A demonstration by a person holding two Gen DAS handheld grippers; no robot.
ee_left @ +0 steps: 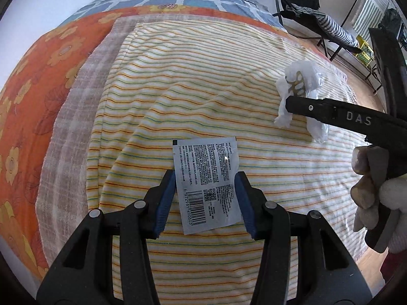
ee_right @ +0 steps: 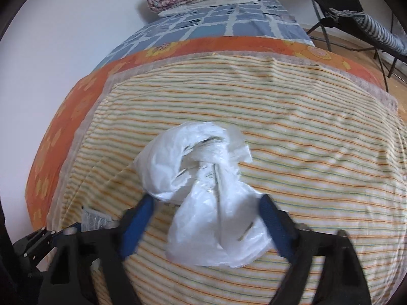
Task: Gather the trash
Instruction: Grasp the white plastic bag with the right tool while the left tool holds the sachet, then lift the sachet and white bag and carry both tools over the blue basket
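The sachet (ee_left: 207, 185) sits clamped in the left gripper's (ee_left: 206, 198) jaws; the right gripper's (ee_right: 207, 226) jaws straddle the crumpled bag (ee_right: 203, 190), apart.

The flat rectangular foil sachet (ee_left: 207, 183) was silver-grey, printed with black text and a black barcode. The crumpled plastic bag (ee_right: 203, 198) was white and translucent. The cream cotton sheet (ee_left: 203, 89) carried thin orange, yellow and green stripes. The orange bedspread (ee_left: 38, 81) bore yellow flowers. The blue quilt (ee_right: 216, 25) was checked with white lines. Blue pads (ee_left: 166, 200) lined black gripper fingers.
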